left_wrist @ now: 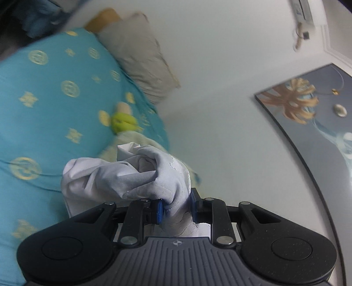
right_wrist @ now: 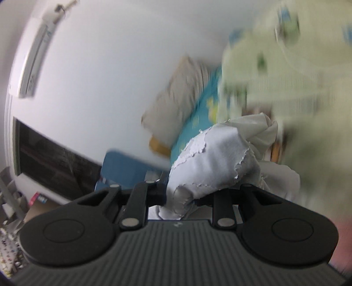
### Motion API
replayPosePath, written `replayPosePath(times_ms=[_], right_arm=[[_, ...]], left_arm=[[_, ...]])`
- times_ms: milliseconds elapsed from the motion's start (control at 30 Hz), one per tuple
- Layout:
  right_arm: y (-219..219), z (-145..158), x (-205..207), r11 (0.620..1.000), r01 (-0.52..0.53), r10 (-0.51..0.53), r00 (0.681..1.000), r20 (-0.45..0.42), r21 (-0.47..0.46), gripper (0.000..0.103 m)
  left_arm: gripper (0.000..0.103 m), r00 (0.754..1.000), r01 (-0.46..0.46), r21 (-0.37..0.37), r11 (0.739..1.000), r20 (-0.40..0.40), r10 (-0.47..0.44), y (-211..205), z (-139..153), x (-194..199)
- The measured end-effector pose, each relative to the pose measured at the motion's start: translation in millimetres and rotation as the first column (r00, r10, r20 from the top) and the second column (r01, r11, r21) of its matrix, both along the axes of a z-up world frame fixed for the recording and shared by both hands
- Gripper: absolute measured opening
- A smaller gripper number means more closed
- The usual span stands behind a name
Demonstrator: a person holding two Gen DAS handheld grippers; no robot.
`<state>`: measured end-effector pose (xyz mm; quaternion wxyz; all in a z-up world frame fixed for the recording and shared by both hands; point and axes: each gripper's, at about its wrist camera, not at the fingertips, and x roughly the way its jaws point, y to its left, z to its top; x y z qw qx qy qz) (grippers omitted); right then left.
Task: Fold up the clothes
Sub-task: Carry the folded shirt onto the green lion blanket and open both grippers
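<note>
**Garment bunched in both grippers above teal bedspread**

White garment (left_wrist: 123, 176) being held bunched in folds, pinched between the blue pads (left_wrist: 158, 210) of the left gripper (left_wrist: 176, 209), jaws narrowed tight onto the cloth. Cracked, peeling print (left_wrist: 178, 162) showing along the fold nearest the pads. In the right wrist view, same white cloth (right_wrist: 220, 158) bulging between the fingers of the right gripper (right_wrist: 182, 198), jaws drawn narrow on it, pads themselves hidden by fabric; flaking print (right_wrist: 193, 149) covering the upper face of the bundle, a greyer twist (right_wrist: 259, 127) trailing off to the right.

Lying beyond the garment in the left wrist view: teal bedspread (left_wrist: 55, 99) with gold medallions, pale green patterned cloth (left_wrist: 132, 140) just behind the bundle, a lime-green object (left_wrist: 123, 122) resting on the spread, too blurred to identify. Beige pillow (left_wrist: 140, 57) leaning against the white wall (left_wrist: 220, 66). Framed picture (left_wrist: 308, 114) of a golden flower hanging at right, air conditioner (left_wrist: 301, 11) mounted near the ceiling.

Filling the upper right of the right wrist view: pale green fabric (right_wrist: 297, 77), heavily blurred. Dark screen (right_wrist: 50, 158) sitting at left.
</note>
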<state>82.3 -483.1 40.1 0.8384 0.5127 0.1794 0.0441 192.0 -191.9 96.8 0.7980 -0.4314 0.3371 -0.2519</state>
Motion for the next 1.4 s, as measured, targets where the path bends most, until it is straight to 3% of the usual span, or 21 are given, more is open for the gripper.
replayPosePath(times_ms=[167,300,433,600,867,933,1000,1067,1133,1200,1400], right_arm=[[-89.0,46.7,20.1,0.983,0.135,-0.124,0.988,0.087,-0.122,0.025],[-129.4,53.0,28.0,0.938,0.226,-0.203,0.973,0.112,-0.261,0.025],[-150.9,13.8,26.3,0.92,0.255,-0.253,0.966,0.047,-0.299,0.025],[-142.8,-61.7,5.4,0.941,0.215,-0.238,0.97,-0.057,-0.261,0.024],[-110.7,-131.7,-30.0,0.959,0.198,-0.234,0.957,-0.17,-0.205,0.026],[-109.8,-137.1,-30.6,0.959,0.199,-0.237,0.953,-0.189,-0.2,0.027],[-111.6,-132.0,-32.8,0.963,0.208,-0.241,0.948,-0.206,-0.169,0.027],[-110.2,-123.2,-37.4,0.961,0.214,-0.251,0.941,-0.228,-0.175,0.027],[-106.7,-114.8,-45.2,0.956,0.217,-0.264,0.93,-0.256,-0.198,0.028],[-103.5,-106.1,-53.4,0.95,0.221,-0.278,0.919,-0.28,-0.219,0.028],[-99.3,-65.5,-87.2,0.931,0.243,-0.309,0.922,-0.232,-0.273,0.028]], left_arm=[[0.025,0.988,0.146,-0.098,0.984,0.055,-0.142,-102.2,12.6,65.1],[0.027,0.967,0.225,-0.049,0.973,0.134,-0.216,-165.7,-15.7,90.1],[0.027,0.944,0.309,0.04,0.95,0.107,-0.311,-194.3,-70.8,100.3],[0.027,0.906,0.395,0.171,0.902,0.086,-0.414,-180.1,-132.4,83.0],[0.033,0.873,0.44,0.328,0.836,0.061,-0.484,-155.2,-190.8,51.5],[0.035,0.868,0.437,0.354,0.827,0.072,-0.49,-156.0,-189.2,50.8],[0.045,0.865,0.427,0.397,0.812,0.08,-0.495,-155.8,-180.7,46.7],[0.067,0.862,0.415,0.448,0.792,0.085,-0.5,-155.3,-169.6,40.6],[0.078,0.858,0.396,0.499,0.771,0.098,-0.504,-153.3,-154.2,29.2],[0.083,0.853,0.358,0.549,0.755,0.137,-0.504,-147.9,-132.3,10.1],[0.101,0.825,0.23,0.614,0.755,0.288,-0.486,-117.8,-67.3,-48.5]])
